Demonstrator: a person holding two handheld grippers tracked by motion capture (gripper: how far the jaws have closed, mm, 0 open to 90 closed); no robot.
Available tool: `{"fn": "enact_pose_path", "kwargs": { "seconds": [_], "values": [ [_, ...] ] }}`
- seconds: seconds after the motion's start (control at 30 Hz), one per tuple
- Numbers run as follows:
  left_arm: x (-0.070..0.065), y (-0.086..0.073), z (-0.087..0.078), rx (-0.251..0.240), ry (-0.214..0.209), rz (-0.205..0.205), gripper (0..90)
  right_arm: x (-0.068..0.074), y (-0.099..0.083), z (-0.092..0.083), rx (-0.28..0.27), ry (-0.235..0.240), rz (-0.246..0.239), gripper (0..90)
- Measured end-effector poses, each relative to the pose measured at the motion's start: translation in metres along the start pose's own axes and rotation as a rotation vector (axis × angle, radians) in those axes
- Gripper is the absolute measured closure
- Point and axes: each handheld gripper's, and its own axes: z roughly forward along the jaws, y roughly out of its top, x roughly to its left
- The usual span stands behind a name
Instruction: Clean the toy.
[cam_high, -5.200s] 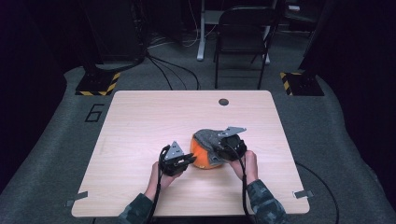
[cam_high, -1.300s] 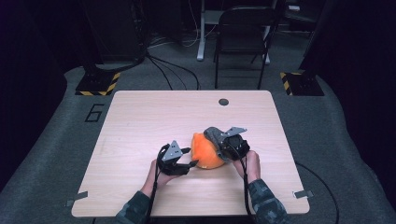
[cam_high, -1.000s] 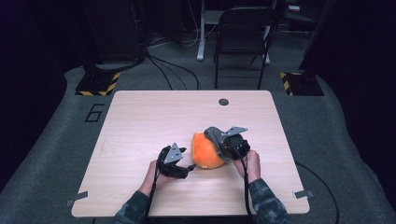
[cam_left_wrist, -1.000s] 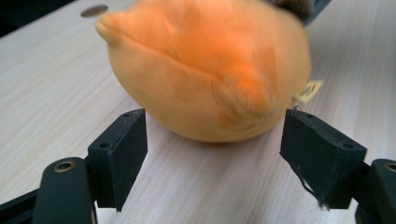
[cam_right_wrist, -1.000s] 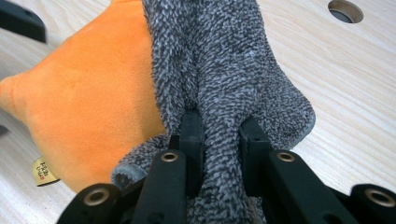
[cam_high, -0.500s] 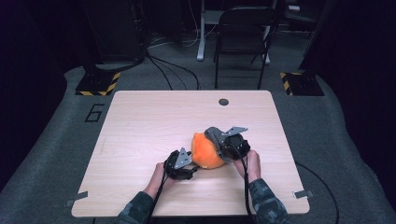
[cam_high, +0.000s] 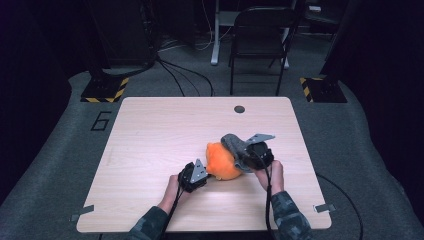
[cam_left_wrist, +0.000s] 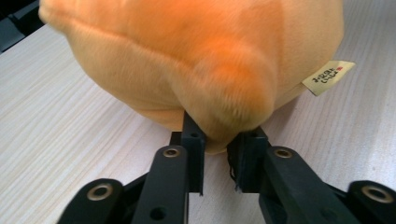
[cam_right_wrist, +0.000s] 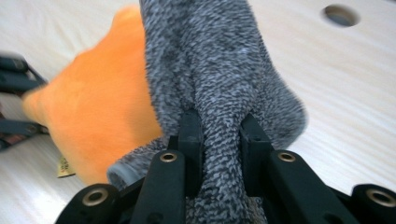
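1. Two tools work on one table; the wooden top carries the whole job near its front middle.
2. Orange plush toy: it lies on the table between the two hands, with a small sewn tag at its side.
3. Grey fuzzy sock: it is draped over the toy's far-right side, partly covering it.
4. Right gripper: its jaws are clamped narrow on a fold of the sock.
5. Left gripper: its jaws have just been closing and now pinch a small bulge at the toy's near end.
6. Step in hand, as judged: both grips are set for separating or fitting the sock.
7. Next move, as judged: it calls for holding the toy steady while drawing the sock, without letting either pinch slip.
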Motion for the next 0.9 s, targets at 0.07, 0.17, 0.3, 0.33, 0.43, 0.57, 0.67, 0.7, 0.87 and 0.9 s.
{"fn": "enact_pose_path", "kwargs": {
  "seconds": [0.07, 0.17, 0.3, 0.33, 0.43, 0.57, 0.67, 0.7, 0.87, 0.9],
  "values": [
    [0.0, 0.0, -0.001, 0.001, -0.001, 0.001, 79.4, -0.01, 0.0, -0.02, -0.029, -0.048, -0.001, 75.1],
    [0.0, 0.0, -0.001, 0.001, 0.003, 0.007, 80.5, -0.017, -0.003, -0.033, -0.045, -0.083, 0.019, 75.2],
    [-0.001, -0.001, -0.001, 0.0, 0.005, 0.009, 81.7, -0.026, -0.033, -0.05, -0.002, -0.173, 0.016, 75.1],
    [-0.001, 0.0, -0.001, 0.0, 0.005, 0.009, 82.0, -0.032, -0.044, -0.05, 0.024, -0.186, 0.032, 75.1],
    [-0.001, -0.001, -0.001, -0.007, 0.006, 0.009, 82.4, -0.044, -0.062, -0.051, 0.066, -0.197, 0.073, 74.9],
    [-0.001, -0.001, -0.002, -0.018, 0.009, 0.01, 83.3, -0.055, -0.068, -0.046, 0.077, -0.198, 0.118, 74.8],
    [-0.001, -0.001, -0.003, -0.038, 0.007, -0.001, 84.1, -0.056, -0.069, -0.041, 0.087, -0.196, 0.111, 74.7],
    [0.0, -0.001, -0.004, -0.056, 0.007, -0.013, 84.6, -0.056, -0.07, -0.039, 0.096, -0.204, 0.116, 74.7],
    [0.002, 0.002, -0.006, -0.089, -0.008, -0.066, 85.0, -0.062, -0.071, -0.041, 0.093, -0.208, 0.132, 74.7],
    [0.003, 0.004, -0.008, -0.1, -0.016, -0.086, 85.0, -0.063, -0.072, -0.041, 0.092, -0.211, 0.138, 74.7]
  ]
}}
